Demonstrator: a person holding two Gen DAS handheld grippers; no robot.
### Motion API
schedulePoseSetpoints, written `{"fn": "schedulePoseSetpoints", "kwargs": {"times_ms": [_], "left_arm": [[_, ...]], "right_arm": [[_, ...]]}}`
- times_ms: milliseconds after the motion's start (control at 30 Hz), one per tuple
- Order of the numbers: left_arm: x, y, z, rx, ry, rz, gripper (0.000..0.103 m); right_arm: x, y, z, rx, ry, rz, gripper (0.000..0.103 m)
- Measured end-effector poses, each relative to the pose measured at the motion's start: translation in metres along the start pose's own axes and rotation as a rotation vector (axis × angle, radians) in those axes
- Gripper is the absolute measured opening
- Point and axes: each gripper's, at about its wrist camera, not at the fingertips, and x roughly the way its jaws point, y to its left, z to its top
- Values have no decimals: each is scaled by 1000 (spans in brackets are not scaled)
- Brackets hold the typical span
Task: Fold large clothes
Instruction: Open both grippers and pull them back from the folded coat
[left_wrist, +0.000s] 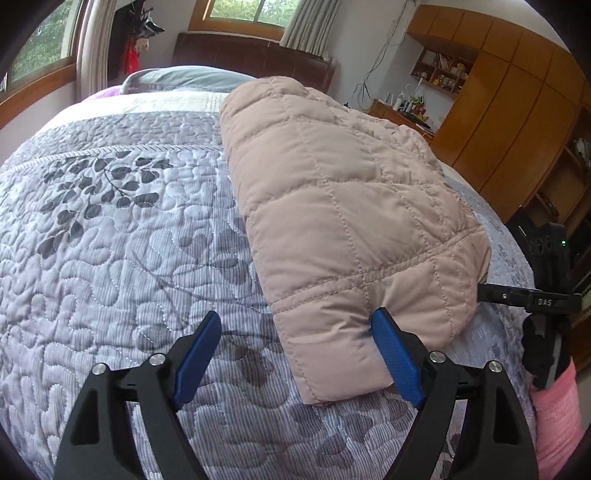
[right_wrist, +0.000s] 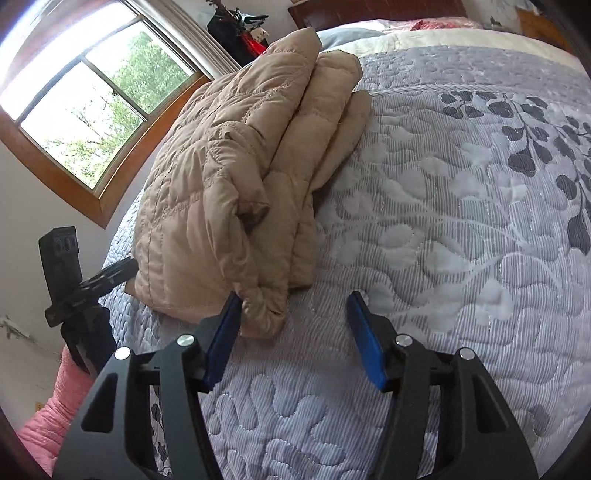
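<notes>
A beige-pink quilted jacket (left_wrist: 343, 218) lies folded in a long bundle on the bed. In the right wrist view the jacket (right_wrist: 236, 177) shows as stacked layers with a sleeve cuff at its near end. My left gripper (left_wrist: 295, 328) is open, just in front of the jacket's near end, its right finger touching the fabric. My right gripper (right_wrist: 293, 306) is open, its left finger against the jacket's near cuff. Neither holds anything.
The bed is covered by a lilac quilted bedspread (left_wrist: 110, 258) with leaf patterns. A black phone mount (left_wrist: 546, 273) stands at the bed's edge, also in the right wrist view (right_wrist: 70, 280). A pink blanket (right_wrist: 48, 413) lies beside it. Wooden cabinets (left_wrist: 509, 110) line the wall.
</notes>
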Motion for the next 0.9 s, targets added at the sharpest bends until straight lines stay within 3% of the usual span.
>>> {"fn": "schedulePoseSetpoints", "kwargs": {"times_ms": [100, 200, 267, 333, 433, 667, 900], "left_arm": [[-9, -4, 2, -27, 4, 26, 84], [-29, -18, 1, -4, -17, 106, 83], [-44, -31, -4, 19, -33, 175, 86], [-54, -41, -10, 24, -31, 218, 94], [-67, -56, -22, 32, -34, 271, 98], [-96, -85, -40, 50, -71, 390, 99], [-124, -102, -53, 54, -126, 403, 99]], "right_arm": [[-14, 12, -3, -21, -32, -34, 58], [-34, 32, -7, -42, -72, -99, 61], [-47, 47, -13, -74, -104, -155, 67], [-61, 63, -23, -106, -138, -221, 81], [-76, 86, -41, -142, -173, -275, 91], [-95, 117, -73, -174, -223, -368, 96], [-109, 135, -91, -159, -239, -379, 96]]}}
